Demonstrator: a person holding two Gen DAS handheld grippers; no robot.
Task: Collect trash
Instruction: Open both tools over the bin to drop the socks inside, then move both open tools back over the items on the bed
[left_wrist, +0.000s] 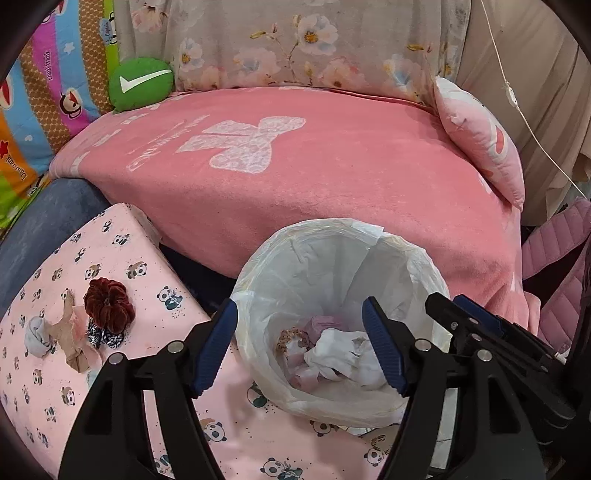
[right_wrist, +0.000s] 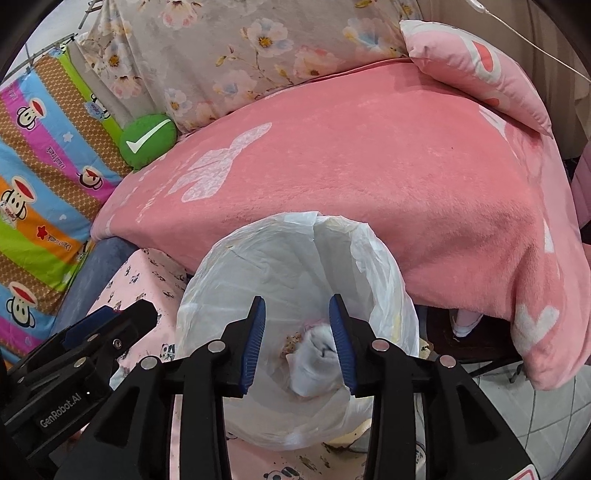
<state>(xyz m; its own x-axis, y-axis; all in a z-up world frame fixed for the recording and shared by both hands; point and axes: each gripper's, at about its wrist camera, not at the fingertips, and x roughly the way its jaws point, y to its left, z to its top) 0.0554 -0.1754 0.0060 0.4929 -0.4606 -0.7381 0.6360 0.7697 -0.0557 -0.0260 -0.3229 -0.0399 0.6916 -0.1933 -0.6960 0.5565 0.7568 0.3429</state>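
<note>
A trash bin lined with a white plastic bag (left_wrist: 332, 258) stands in front of the pink bed; it also shows in the right wrist view (right_wrist: 280, 266). Crumpled white and pink tissues (left_wrist: 332, 354) lie inside it (right_wrist: 314, 354). My left gripper (left_wrist: 299, 347) is open and empty above the bin's near rim. My right gripper (right_wrist: 297, 339) is open and empty over the bin's mouth; its side shows in the left wrist view (left_wrist: 480, 332). On the panda-print cushion (left_wrist: 110, 258) to the left lie a crumpled brown paper (left_wrist: 70, 339), a white wad (left_wrist: 37, 334), a dark red scrunchie (left_wrist: 109, 304) and a black-and-white scrunchie (left_wrist: 105, 334).
A pink blanket (left_wrist: 295, 177) covers the bed behind the bin. A green checkmark pillow (left_wrist: 140, 83), a pink pillow (left_wrist: 480, 140), a floral sheet (left_wrist: 295, 37) and a striped cartoon quilt (left_wrist: 44, 92) surround it. A white cord (left_wrist: 517, 107) hangs at right. Tiled floor (right_wrist: 535, 406) lies right of the bin.
</note>
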